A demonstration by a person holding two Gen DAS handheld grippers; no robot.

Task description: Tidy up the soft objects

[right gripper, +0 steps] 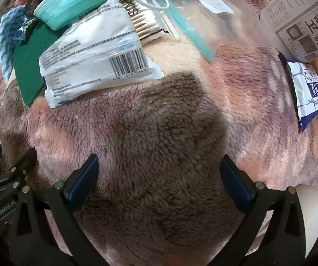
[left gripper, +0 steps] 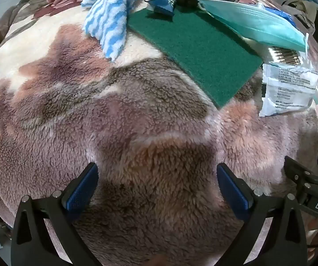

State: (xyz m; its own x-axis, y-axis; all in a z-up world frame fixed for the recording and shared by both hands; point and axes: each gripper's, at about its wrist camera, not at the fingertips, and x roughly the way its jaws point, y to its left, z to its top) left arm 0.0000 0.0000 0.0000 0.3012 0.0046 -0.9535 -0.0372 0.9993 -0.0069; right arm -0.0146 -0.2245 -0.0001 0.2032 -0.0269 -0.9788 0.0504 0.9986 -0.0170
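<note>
Both grippers hang over the fleece blanket point(left gripper: 136, 122), the left gripper point(left gripper: 156, 188) and right gripper point(right gripper: 159, 181) spread wide and empty. Toward the blanket's far edge lie the green scouring pad point(left gripper: 192, 51), striped cloth point(left gripper: 112, 17), face mask point(left gripper: 254, 22) and white packet point(right gripper: 92, 59), overlapping in a loose heap.

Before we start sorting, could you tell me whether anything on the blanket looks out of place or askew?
Yes: the items lie in a loose overlapping heap. The teal face mask rests across the white wrapper, which overlaps the green scouring pad, and the striped cloth is crumpled. Nothing looks spilled or torn.
</note>
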